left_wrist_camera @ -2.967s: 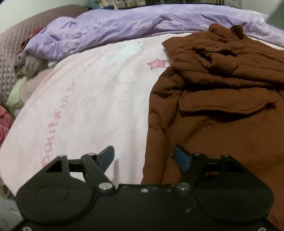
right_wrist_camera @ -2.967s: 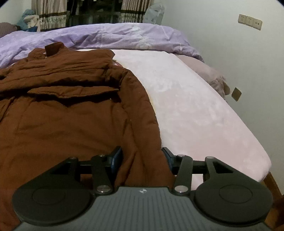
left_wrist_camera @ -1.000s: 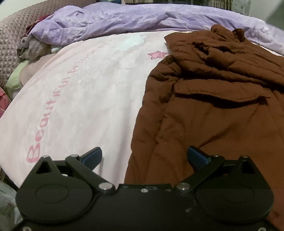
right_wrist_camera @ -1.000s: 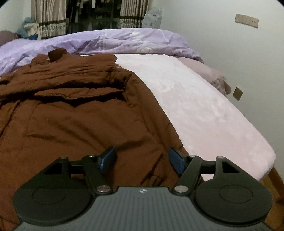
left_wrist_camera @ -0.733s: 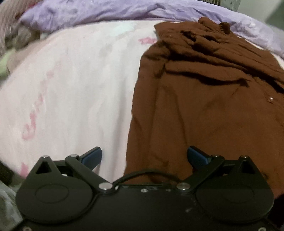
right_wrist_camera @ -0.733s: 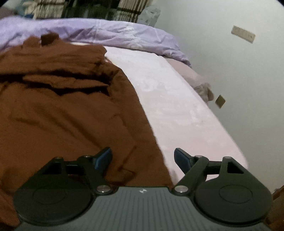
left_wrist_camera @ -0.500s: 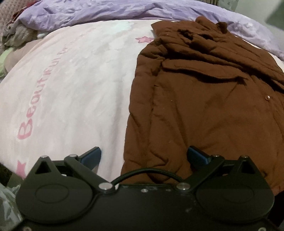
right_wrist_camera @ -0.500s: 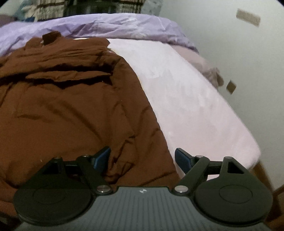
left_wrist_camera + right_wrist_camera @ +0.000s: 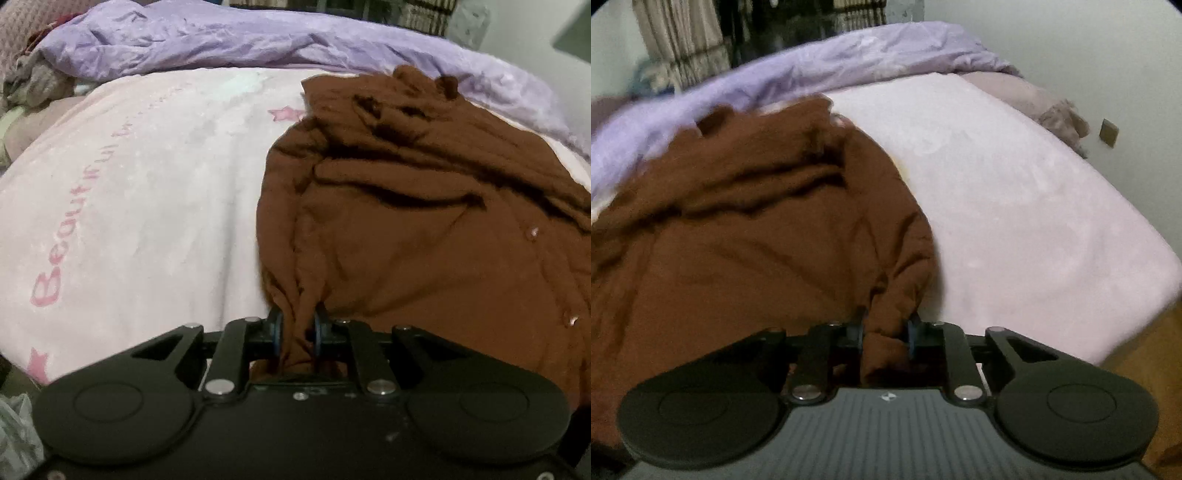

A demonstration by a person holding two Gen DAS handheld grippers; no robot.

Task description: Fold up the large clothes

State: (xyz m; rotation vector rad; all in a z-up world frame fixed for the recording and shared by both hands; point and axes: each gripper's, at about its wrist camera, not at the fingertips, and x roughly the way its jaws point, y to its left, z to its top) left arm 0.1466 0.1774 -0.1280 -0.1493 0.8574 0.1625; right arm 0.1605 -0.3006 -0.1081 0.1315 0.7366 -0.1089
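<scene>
- The brown coat (image 9: 424, 236) lies on the pink bed sheet (image 9: 140, 206), collar end far from the grippers and hem end nearest them. Its long axis runs straight away from both cameras.
- The left gripper (image 9: 297, 332) is clenched on the near left corner of the hem. A bunch of brown fabric stands gathered between its jaws, and creases radiate from that point up the coat's left edge.
- The right gripper (image 9: 885, 334) holds the near right corner. Its jaws are closing, with a thick fold of brown fabric between them and the pads already pressing on it.
- Key relation: the two grasp points sit at opposite ends of the hem, and the whole body of the coat extends forward from the jaws toward the purple duvet (image 9: 258, 40) at the far side of the bed.
- Judgement: the likely fold carries the hem forward over the body toward the collar. Each hand serves its own side; neither is nearer.
- Judgement: the upper part of the coat is already rumpled, with ridges across the chest, so an uneven lift may skew the fold line.
</scene>
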